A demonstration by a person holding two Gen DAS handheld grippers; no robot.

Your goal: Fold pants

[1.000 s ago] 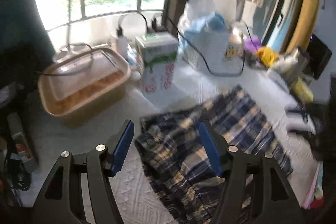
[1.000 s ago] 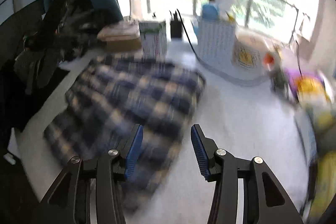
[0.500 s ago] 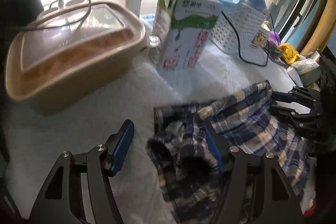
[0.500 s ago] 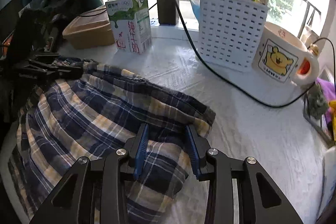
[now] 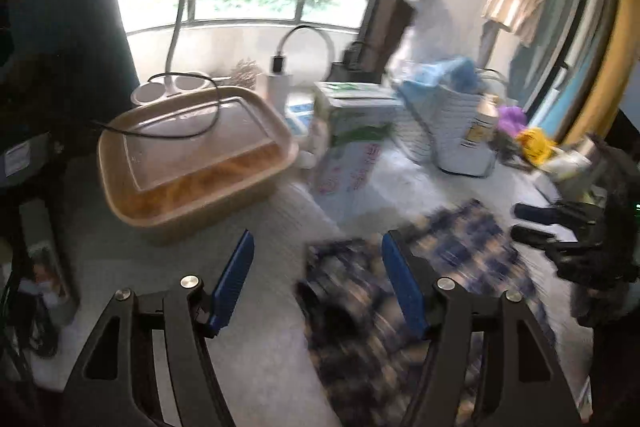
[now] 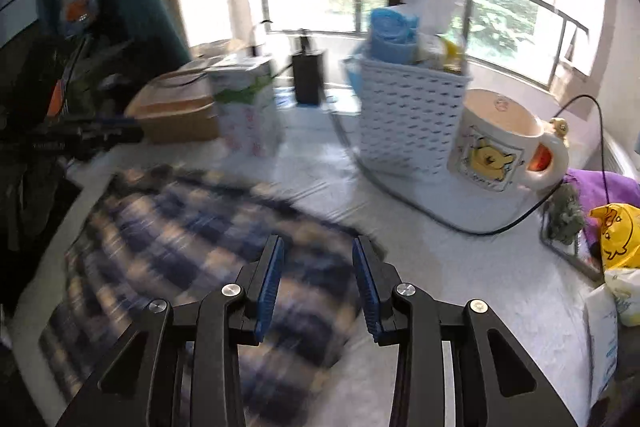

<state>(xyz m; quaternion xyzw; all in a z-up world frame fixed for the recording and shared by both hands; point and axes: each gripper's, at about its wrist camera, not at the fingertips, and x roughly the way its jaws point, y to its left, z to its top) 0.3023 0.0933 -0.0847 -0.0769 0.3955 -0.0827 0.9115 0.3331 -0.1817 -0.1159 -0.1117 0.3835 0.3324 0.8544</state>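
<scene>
Found the plaid pants [image 6: 192, 227] heaped in a doubled layer on the white table cover [image 6: 460, 267], toward the front left in the right wrist view; blurred in both views, so could not make out seams or waistband.

Saw the right gripper [image 6: 317, 259] poised over the near right edge of the cloth, pointing steeply down; had just been narrowing its jaws, yet left them part-way apart with no fabric visibly pinched between the pads; judged it released, probably set narrow to nip a thin edge.

Saw the left gripper [image 5: 318, 247] spread wide and empty, 1 finger just beside the pants' corner, the other over bare cover; likely held wide to take a bunched corner.

Noted the 2 grippers at opposite sides of the garment, presumably to lift 1 edge evenly.

Noted clutter ranged at the back by the window: a tan lidded container [image 5: 192, 155], a milk carton [image 5: 352, 131], a white basket [image 6: 408, 115], a bear mug [image 6: 496, 147]; kept apart from the cloth, leaving room for folding.

Judged the fold part done; judged the black cable [image 6: 400, 195] by the basket a snagging risk.
</scene>
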